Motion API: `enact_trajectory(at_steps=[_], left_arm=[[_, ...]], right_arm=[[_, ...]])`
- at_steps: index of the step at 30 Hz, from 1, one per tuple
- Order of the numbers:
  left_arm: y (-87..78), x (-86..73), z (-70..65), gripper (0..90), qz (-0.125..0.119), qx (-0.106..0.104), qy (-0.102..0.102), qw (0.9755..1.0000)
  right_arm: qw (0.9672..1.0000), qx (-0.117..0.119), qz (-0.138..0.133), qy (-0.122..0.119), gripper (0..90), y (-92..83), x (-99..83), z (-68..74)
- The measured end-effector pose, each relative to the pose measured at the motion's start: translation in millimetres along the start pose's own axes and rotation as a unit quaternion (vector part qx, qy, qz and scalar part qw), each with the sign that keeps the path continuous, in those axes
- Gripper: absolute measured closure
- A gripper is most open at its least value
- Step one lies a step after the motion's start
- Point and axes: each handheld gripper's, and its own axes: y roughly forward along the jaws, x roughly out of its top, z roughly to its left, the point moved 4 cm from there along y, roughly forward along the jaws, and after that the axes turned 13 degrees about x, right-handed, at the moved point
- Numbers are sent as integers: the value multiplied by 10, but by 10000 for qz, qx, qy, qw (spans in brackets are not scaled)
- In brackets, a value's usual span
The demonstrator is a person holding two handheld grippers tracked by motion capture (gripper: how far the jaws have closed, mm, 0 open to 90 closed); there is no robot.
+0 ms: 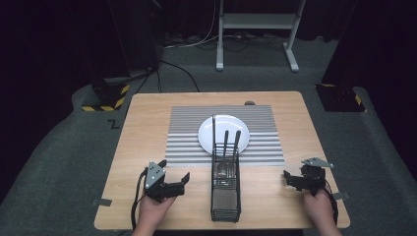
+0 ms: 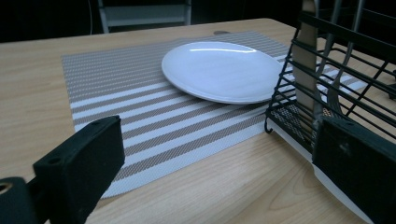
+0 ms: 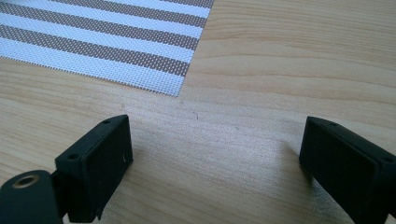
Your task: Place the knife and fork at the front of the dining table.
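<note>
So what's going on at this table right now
A person sits at a wooden table with a claw in each hand. The left claw and the right claw are both open and hold nothing, resting either side of a black wire caddy. The caddy holds a knife and two other utensils, handles up. Behind it a white plate sits bare on a striped placemat. Nothing has been picked up yet.
</note>
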Motion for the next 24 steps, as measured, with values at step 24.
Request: enact_trajectory(at_steps=[24], left_arm=[[229, 579, -336, 137, -547, -444, -351, 9969]], right_arm=[[10000, -10, -3, -1, 94, -1, -1, 2]])
